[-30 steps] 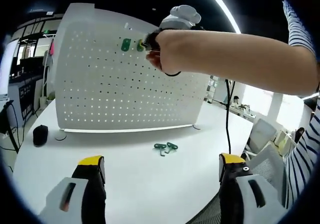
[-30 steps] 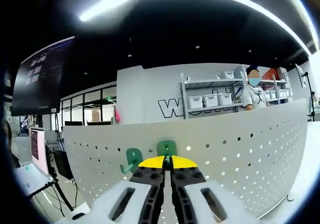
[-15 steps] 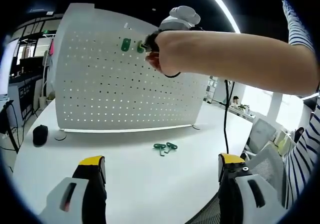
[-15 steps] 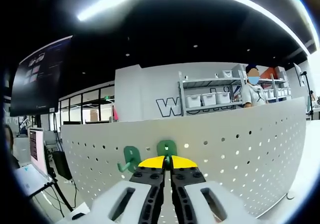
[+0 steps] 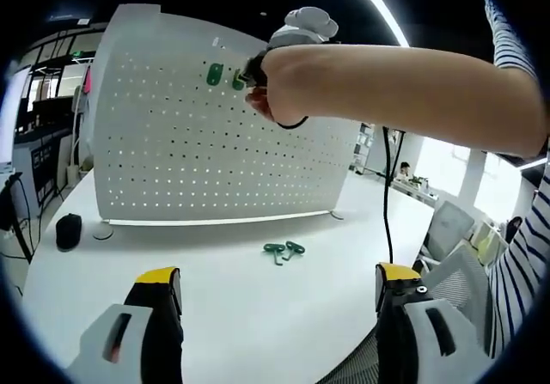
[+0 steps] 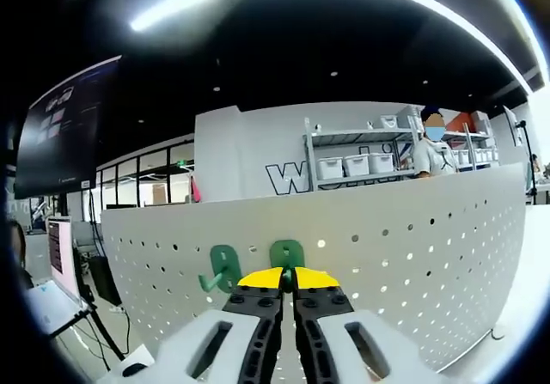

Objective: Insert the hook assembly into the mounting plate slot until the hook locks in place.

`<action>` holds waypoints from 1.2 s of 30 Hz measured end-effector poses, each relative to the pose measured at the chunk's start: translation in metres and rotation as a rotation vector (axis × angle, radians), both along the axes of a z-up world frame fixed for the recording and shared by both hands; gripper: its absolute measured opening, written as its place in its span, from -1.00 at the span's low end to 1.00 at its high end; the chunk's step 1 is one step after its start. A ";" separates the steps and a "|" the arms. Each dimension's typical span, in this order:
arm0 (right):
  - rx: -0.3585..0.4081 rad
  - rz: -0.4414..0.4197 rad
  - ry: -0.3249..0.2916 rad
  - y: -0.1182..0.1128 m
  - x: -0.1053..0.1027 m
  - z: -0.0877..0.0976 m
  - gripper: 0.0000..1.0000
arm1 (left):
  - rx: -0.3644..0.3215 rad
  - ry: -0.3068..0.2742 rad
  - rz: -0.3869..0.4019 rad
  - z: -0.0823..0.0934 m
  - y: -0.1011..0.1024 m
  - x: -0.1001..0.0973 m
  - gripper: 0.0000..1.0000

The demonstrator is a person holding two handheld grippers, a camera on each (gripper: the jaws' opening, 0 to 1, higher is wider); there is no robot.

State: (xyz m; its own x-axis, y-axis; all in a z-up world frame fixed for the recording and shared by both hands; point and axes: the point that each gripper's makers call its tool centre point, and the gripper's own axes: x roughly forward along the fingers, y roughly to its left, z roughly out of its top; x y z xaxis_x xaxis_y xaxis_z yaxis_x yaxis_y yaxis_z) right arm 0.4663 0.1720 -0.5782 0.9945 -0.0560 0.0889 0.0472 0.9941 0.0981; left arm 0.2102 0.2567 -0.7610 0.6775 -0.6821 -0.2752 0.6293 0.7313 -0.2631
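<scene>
Hook in hand: I have a green hook (image 6: 286, 253) pinched between my right gripper (image 6: 287, 278) jaws, its plate pressed against the white pegboard (image 6: 412, 264) near the top edge, at about 12 o'clock from the jaw tips.
Seating: I cannot tell whether its tabs are through the holes; the yellow tips cover the lower half.
Neighbour hook: a second green hook (image 6: 221, 268) hangs on the board just beside mine, at its 9 o'clock, apart from it.
Right gripper: closed tight on the hook, jaws meeting with only the hook between.
Seen from the left gripper view: the hand (image 5: 279, 88) on my right gripper sits at the board's upper edge, both green hooks (image 5: 215, 75) just at its 9 o'clock.
Left gripper: my left gripper (image 5: 275, 302) hangs wide, holding nothing, low over the white table (image 5: 215, 315).
Spare hooks: more green hooks (image 5: 284, 251) lie on the table, in front of the board.
Risk, false lock: if I let go before the tabs catch, the hook may drop behind or in front of the board.
Risk, tilt: pushing off-square could jam one tab and rock the freestanding board.
Risk, neighbour: sliding toward 9 o'clock could knock the hung hook loose.
Risk, view: the arm hides much of the board from the left view.
</scene>
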 end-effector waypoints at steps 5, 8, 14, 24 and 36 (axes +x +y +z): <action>-0.019 0.007 0.022 0.001 0.001 -0.001 -0.98 | 0.004 0.003 0.003 -0.001 0.001 0.000 0.91; -0.014 0.029 0.045 0.004 0.001 -0.001 -0.92 | 0.012 0.004 0.002 -0.002 0.001 0.000 0.91; -0.039 0.066 0.012 0.006 -0.005 0.015 -0.77 | 0.015 0.010 0.001 -0.004 0.001 0.000 0.90; -0.122 0.130 0.005 -0.014 -0.023 0.026 -0.55 | 0.038 0.022 -0.003 -0.008 0.000 -0.002 0.88; -0.273 0.140 0.106 -0.066 -0.057 -0.009 -0.33 | 0.045 0.025 -0.003 -0.009 0.000 -0.003 0.88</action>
State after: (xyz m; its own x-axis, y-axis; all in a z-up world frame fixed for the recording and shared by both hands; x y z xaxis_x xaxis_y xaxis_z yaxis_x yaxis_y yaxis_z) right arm 0.4091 0.1062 -0.5869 0.9953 0.0939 -0.0226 -0.0964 0.9806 -0.1708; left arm 0.2075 0.2562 -0.7703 0.6681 -0.6704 -0.3229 0.6251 0.7410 -0.2453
